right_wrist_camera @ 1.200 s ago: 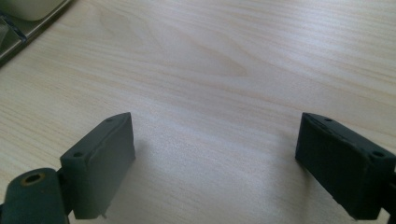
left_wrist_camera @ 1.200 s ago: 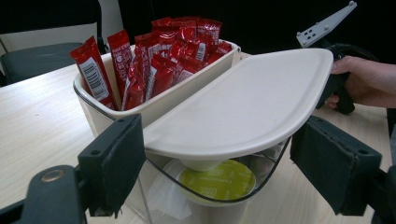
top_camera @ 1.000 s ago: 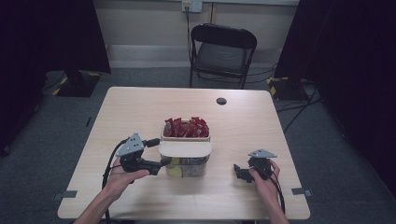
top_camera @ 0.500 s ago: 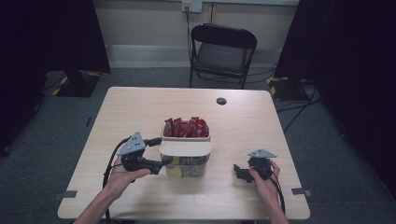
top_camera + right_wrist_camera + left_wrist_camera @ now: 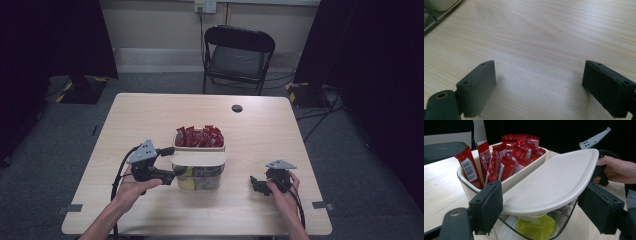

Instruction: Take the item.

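Note:
A cream tray (image 5: 199, 147) packed with red sachets (image 5: 200, 136) sits at the table's middle, on the far half of a clear tub (image 5: 200, 179). A white oval lid (image 5: 198, 158) lies tilted over the tub's near half, with round pods (image 5: 536, 227) underneath. My left gripper (image 5: 171, 161) is at the tub's left end. In the left gripper view it (image 5: 540, 202) stands open, with the lid (image 5: 551, 185) and the tub between its jaws. My right gripper (image 5: 256, 184) rests open on bare wood to the right, and in its own view it (image 5: 539, 85) holds nothing.
A small black disc (image 5: 237, 108) lies on the wooden table (image 5: 280, 130) at the back. A black folding chair (image 5: 240, 55) stands behind the far edge. The tub's corner (image 5: 434, 15) is far left of my right gripper's jaws.

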The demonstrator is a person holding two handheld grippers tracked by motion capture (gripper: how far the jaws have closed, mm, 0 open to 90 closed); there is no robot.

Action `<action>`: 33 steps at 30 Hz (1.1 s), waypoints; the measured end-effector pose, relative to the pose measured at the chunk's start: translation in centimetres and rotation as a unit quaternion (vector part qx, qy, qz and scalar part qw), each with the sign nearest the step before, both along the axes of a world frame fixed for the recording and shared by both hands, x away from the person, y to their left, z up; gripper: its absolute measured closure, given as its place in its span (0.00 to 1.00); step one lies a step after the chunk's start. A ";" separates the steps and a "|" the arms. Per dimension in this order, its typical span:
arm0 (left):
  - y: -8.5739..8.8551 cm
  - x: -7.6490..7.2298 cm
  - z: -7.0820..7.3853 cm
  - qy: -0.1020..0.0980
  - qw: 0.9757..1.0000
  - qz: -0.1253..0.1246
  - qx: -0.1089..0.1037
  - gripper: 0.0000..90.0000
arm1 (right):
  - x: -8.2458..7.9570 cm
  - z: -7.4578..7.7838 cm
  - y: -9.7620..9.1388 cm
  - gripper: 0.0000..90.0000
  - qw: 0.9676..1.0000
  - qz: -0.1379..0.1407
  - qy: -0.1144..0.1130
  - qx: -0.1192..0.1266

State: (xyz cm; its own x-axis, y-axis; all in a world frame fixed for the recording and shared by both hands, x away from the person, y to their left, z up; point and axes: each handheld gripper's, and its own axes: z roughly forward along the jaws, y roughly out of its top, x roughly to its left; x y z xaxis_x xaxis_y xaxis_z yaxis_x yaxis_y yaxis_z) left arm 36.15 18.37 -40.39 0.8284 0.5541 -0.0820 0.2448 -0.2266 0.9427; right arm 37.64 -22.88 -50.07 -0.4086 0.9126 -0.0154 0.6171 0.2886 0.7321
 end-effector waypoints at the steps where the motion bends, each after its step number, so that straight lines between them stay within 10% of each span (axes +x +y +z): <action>1: 0.0 0.1 0.1 0.003 1.000 -0.003 0.000 0.24 | 0.0 0.0 0.0 0.12 1.000 0.000 0.000 0.000; 33: -0.5 1.5 0.7 0.031 0.999 -0.016 -0.022 0.37 | 0.0 0.0 0.0 0.12 1.000 0.000 0.000 0.000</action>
